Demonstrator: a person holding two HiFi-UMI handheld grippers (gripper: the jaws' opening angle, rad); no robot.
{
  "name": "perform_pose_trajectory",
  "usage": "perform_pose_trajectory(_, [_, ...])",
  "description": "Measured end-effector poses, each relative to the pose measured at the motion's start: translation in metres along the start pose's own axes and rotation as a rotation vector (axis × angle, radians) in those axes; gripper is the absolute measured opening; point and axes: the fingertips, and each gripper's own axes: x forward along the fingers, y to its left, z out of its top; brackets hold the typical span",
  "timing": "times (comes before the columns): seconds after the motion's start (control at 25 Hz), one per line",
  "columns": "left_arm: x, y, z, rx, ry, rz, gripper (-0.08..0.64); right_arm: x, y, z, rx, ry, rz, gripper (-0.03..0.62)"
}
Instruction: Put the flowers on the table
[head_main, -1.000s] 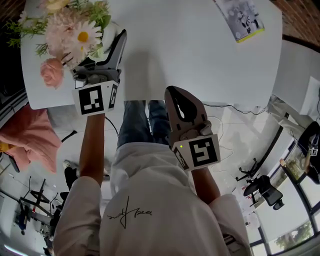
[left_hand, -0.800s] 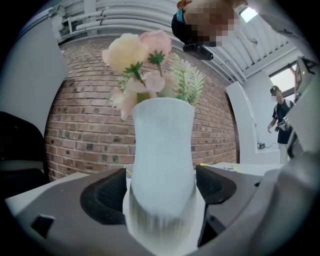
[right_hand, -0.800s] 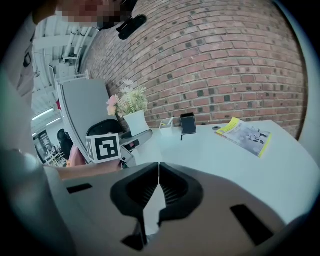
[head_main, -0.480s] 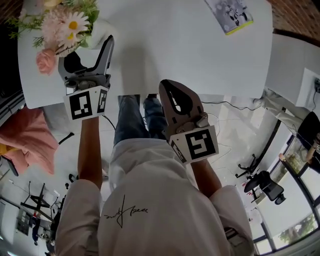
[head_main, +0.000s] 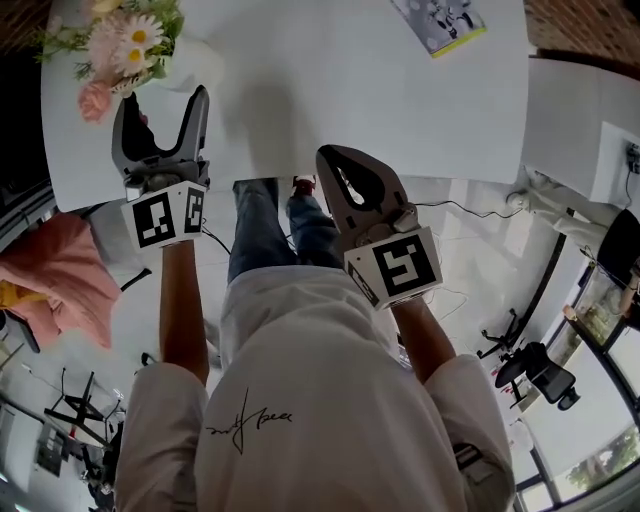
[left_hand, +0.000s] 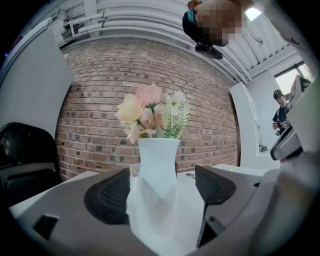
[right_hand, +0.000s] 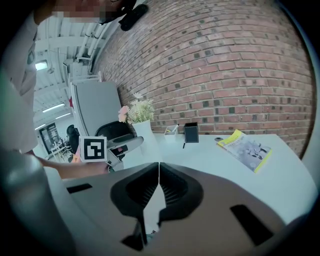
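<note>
1. Right tongs (head_main: 333, 158) hover nearest me, over the near edge of the table (head_main: 350, 100), jaws pressed together with nothing between them.
2. Left tongs (head_main: 160, 100) sit further out on the left, jaws wide apart and gripping nothing. The white vase (left_hand: 157, 170) shows between the pads, clear of both (inside the tips or just past them, I cannot tell).
3. That vase stands upright near the table's left end, the flowers (left_hand: 152, 112) upright in it, so I judge the placing done.
4. The risk: swing the left tongs sideways and a pad clips the top-heavy vase, tipping it toward the left edge.
5. Far right, a booklet (head_main: 437, 22) lies well apart.
</note>
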Motion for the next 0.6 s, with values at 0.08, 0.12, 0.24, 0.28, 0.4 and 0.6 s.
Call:
perform_pose_trajectory(0.08, [-0.007,-0.002,0.001,-0.002,0.012,-0.008,0.399,-0.003,0.003,0.004,0.007,-0.015,0.014,0.026])
perform_pose_trajectory(0.12, [-0.012,-0.003,0.001,-0.007,0.019,-0.014,0.382,-0.005,0.007,0.006,0.015,-0.028,0.030,0.026])
perform_pose_trajectory(0.24, [-0.019,-0.003,0.005,-0.025,0.033,-0.027,0.342,-0.009,0.017,0.018,0.015,-0.067,0.092,0.026])
perform_pose_trajectory(0.28, [-0.021,-0.004,0.008,-0.028,0.033,-0.029,0.328,-0.011,0.018,0.021,0.003,-0.073,0.107,0.026])
perform_pose_trajectory(0.4, [-0.030,-0.013,0.017,-0.036,0.033,-0.043,0.282,-0.017,0.019,0.022,-0.024,-0.069,0.131,0.026])
perform_pose_trajectory(0.6, [-0.047,-0.024,0.027,-0.064,0.040,-0.061,0.202,-0.026,0.024,0.029,-0.047,-0.078,0.151,0.026])
